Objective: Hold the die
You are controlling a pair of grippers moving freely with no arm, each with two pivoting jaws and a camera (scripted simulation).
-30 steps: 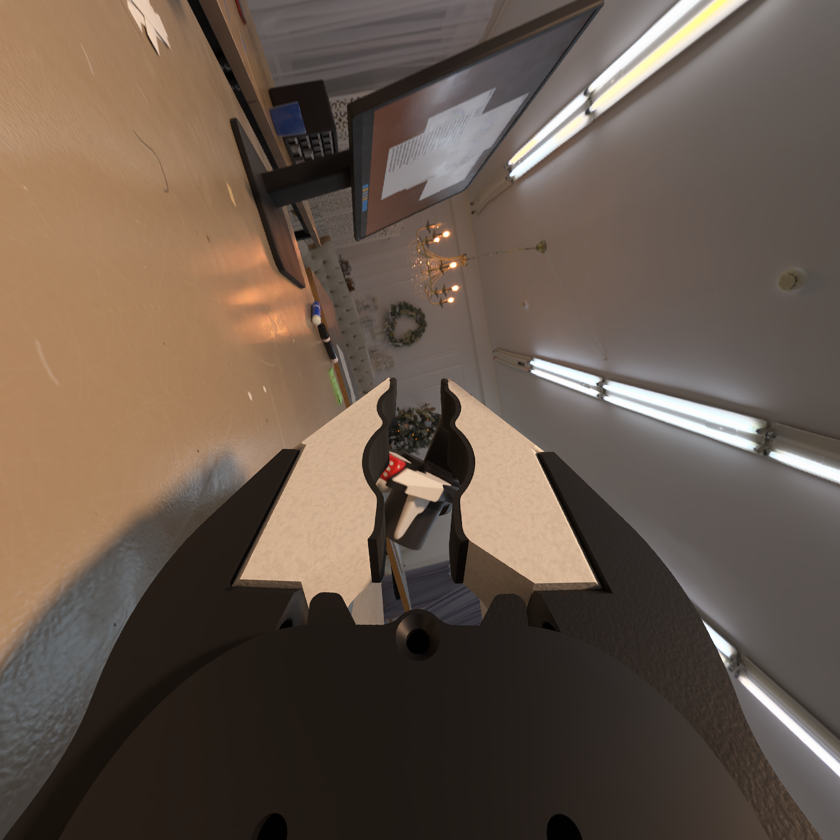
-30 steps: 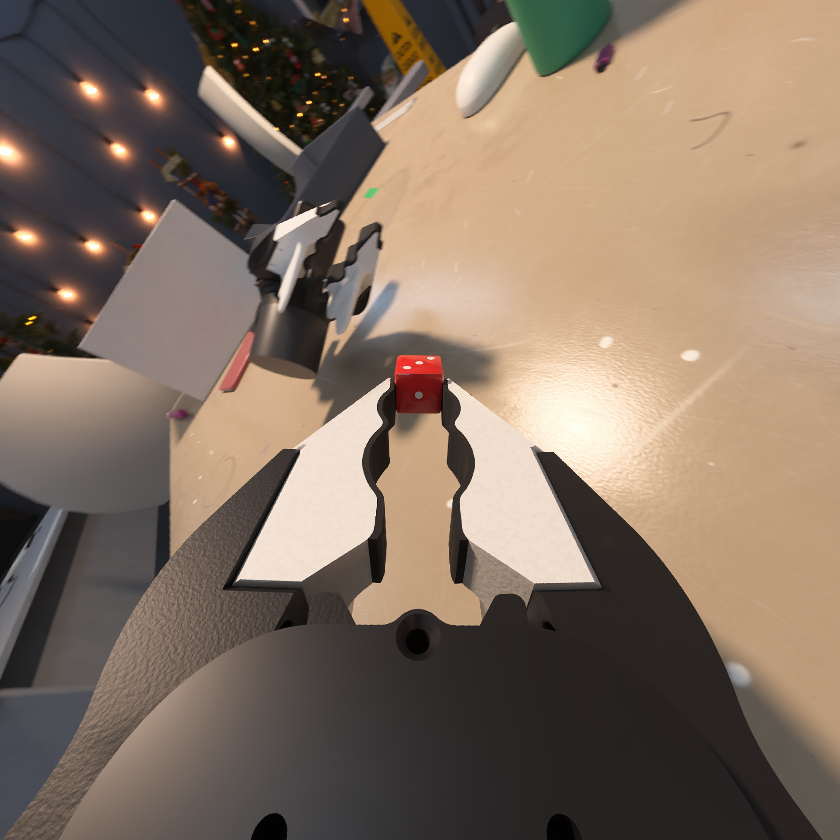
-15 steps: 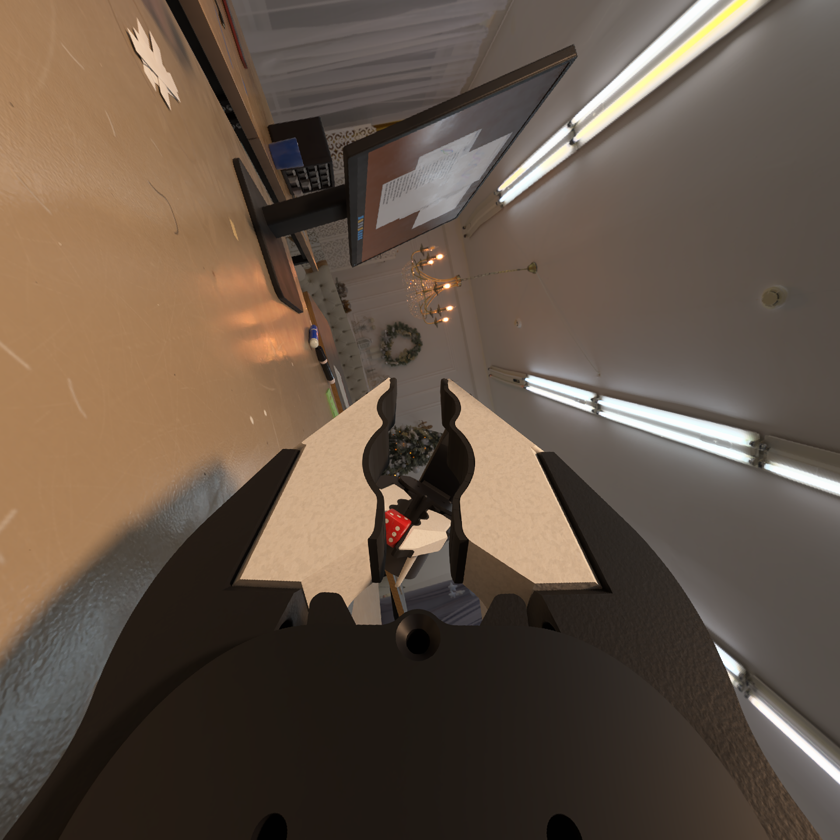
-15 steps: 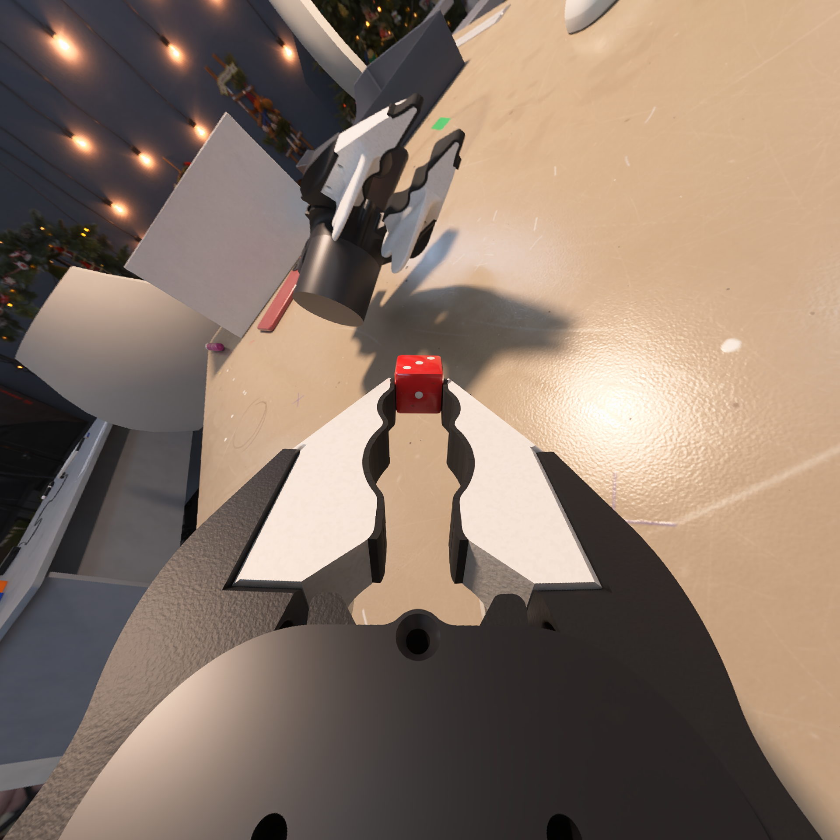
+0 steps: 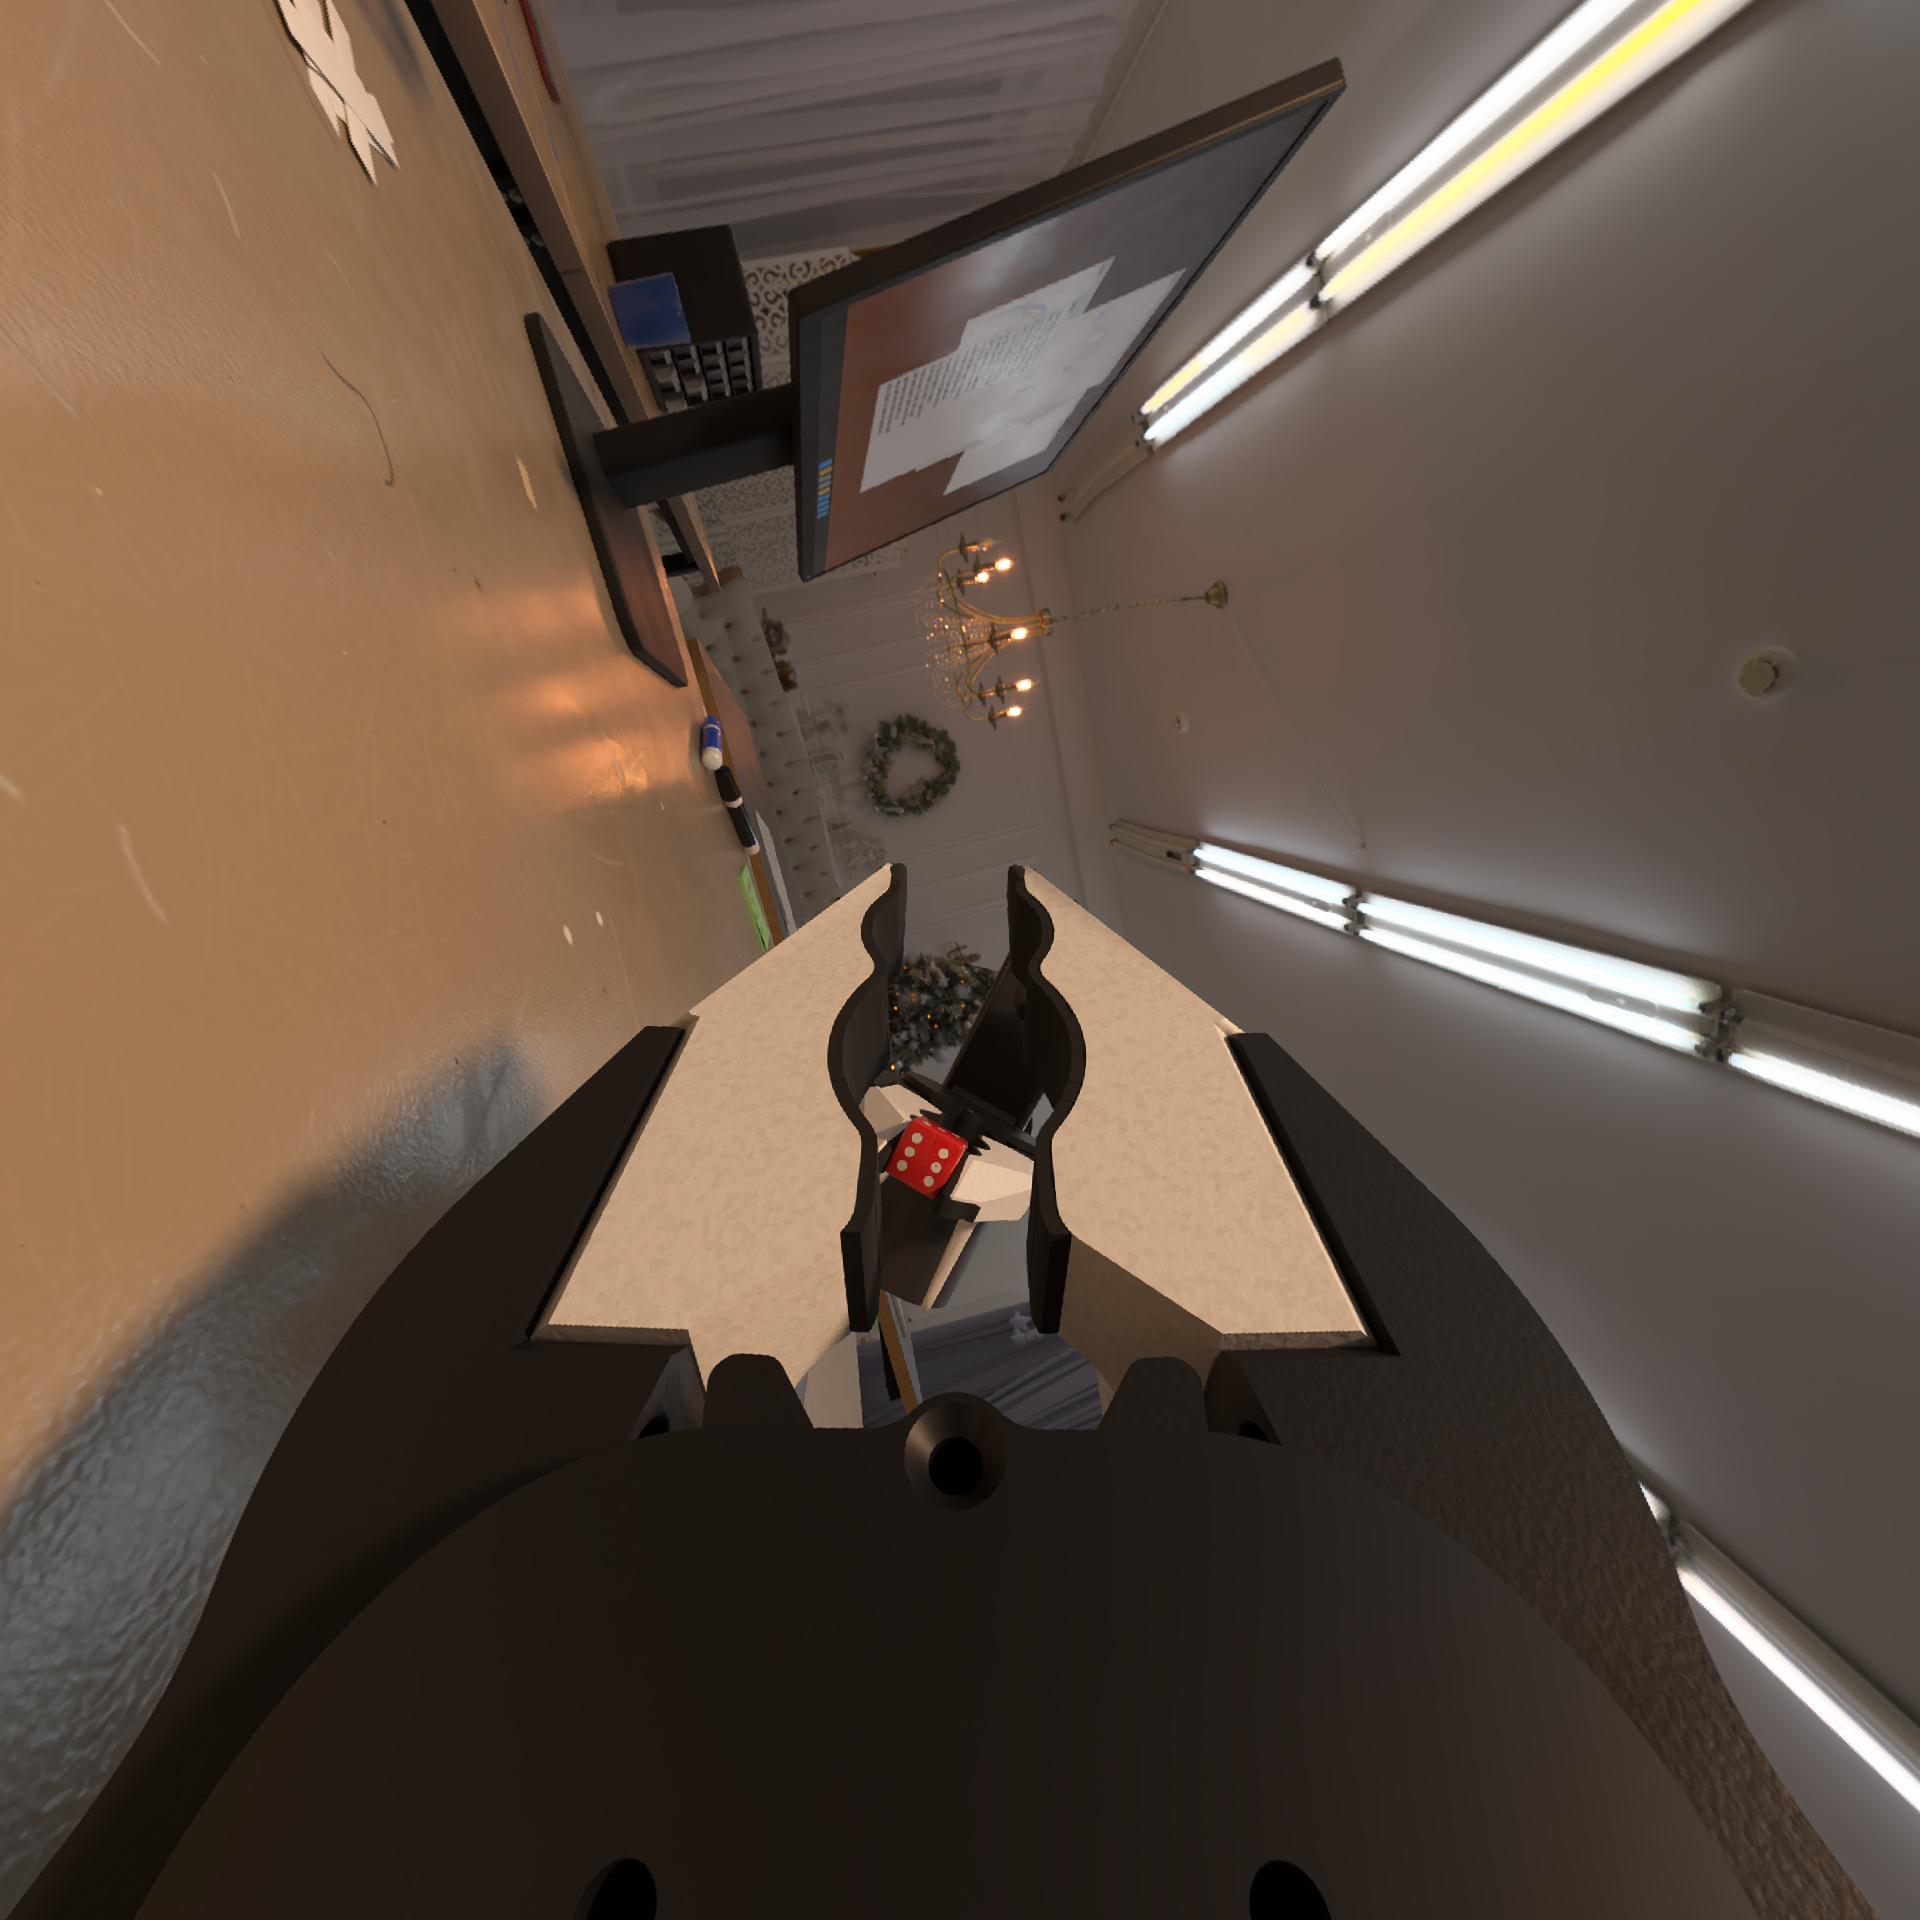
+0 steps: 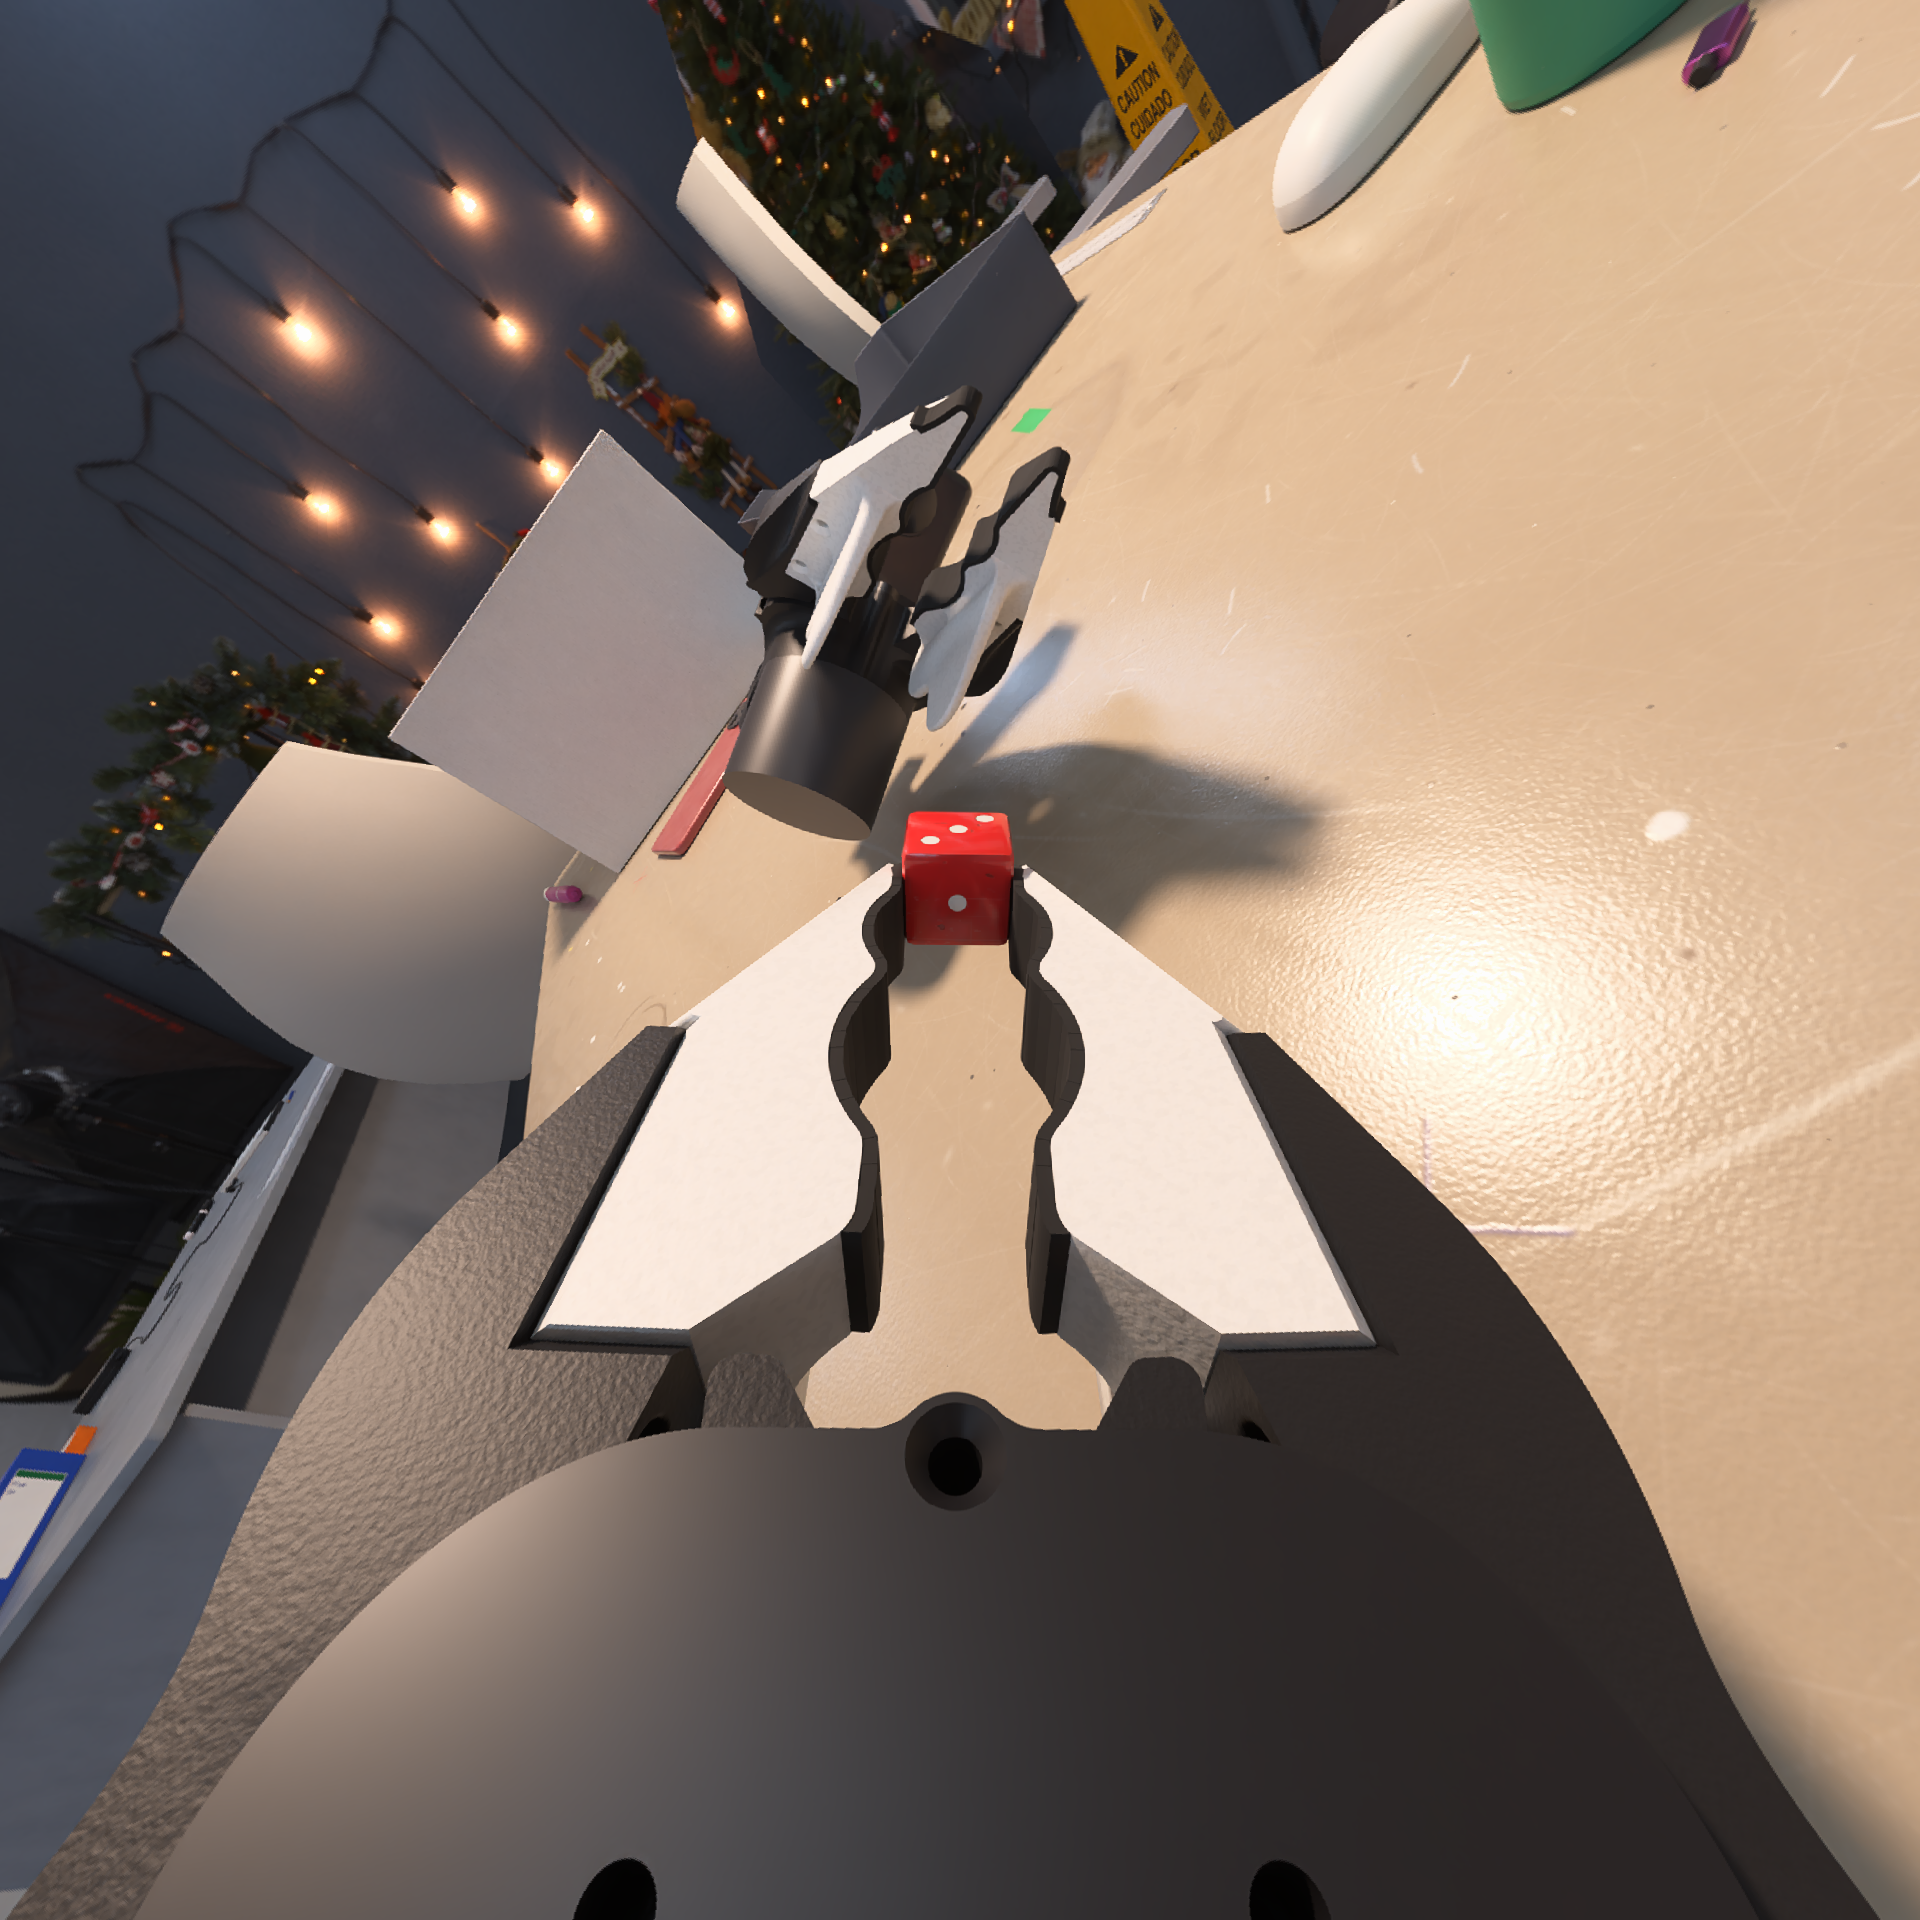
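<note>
Red die [image 6: 957,879] sits pinched between the tips of the right gripper [image 6: 957,906], clear of the tan desk [image 6: 1455,727] — and over the last second the view behind it swings out and back while the cube never shifts in the tips, so the hold looks secure. The left gripper [image 6: 940,540] hovers beyond it (fingers spread, nothing between them), having drifted nearer and then off again. Around: a white mouse [image 6: 1361,114], a green cup [image 6: 1558,42], a monitor [image 5: 1039,343] and a marker [image 5: 727,779] — none of it stands in the way.
</note>
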